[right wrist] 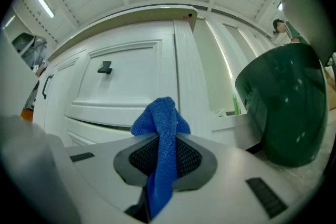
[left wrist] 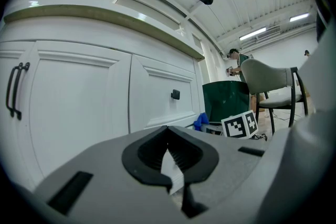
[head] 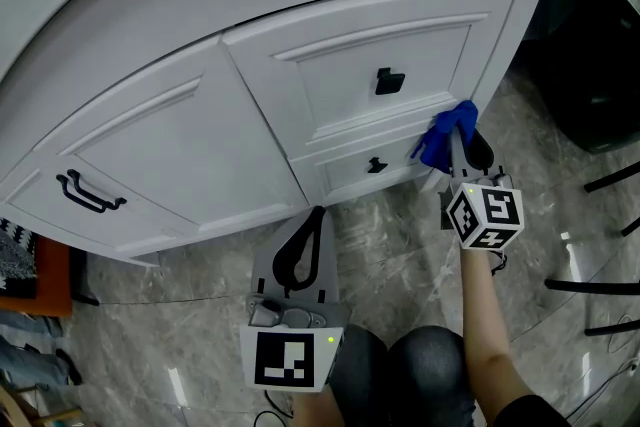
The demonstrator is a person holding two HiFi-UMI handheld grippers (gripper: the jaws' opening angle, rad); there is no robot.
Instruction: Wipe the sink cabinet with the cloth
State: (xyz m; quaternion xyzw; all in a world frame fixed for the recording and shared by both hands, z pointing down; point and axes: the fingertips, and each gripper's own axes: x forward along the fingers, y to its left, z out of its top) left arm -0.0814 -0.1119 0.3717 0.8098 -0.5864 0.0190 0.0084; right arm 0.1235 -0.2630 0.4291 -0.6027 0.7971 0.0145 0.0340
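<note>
Cloth [head: 443,135], blue, clamped lengthwise in right gripper [head: 463,143] at centre right, bunched tip pointing up-left, just beside sink cabinet [head: 190,140]; left gripper [head: 314,221], jaws closed on nothing, lower centre, farther off.

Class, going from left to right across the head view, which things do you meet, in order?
Black bar handle → left gripper → square black knob → blue cloth → dark bin.

The cloth [right wrist: 161,134] is nubby; the cabinet [head: 180,135], smooth gloss.
</note>
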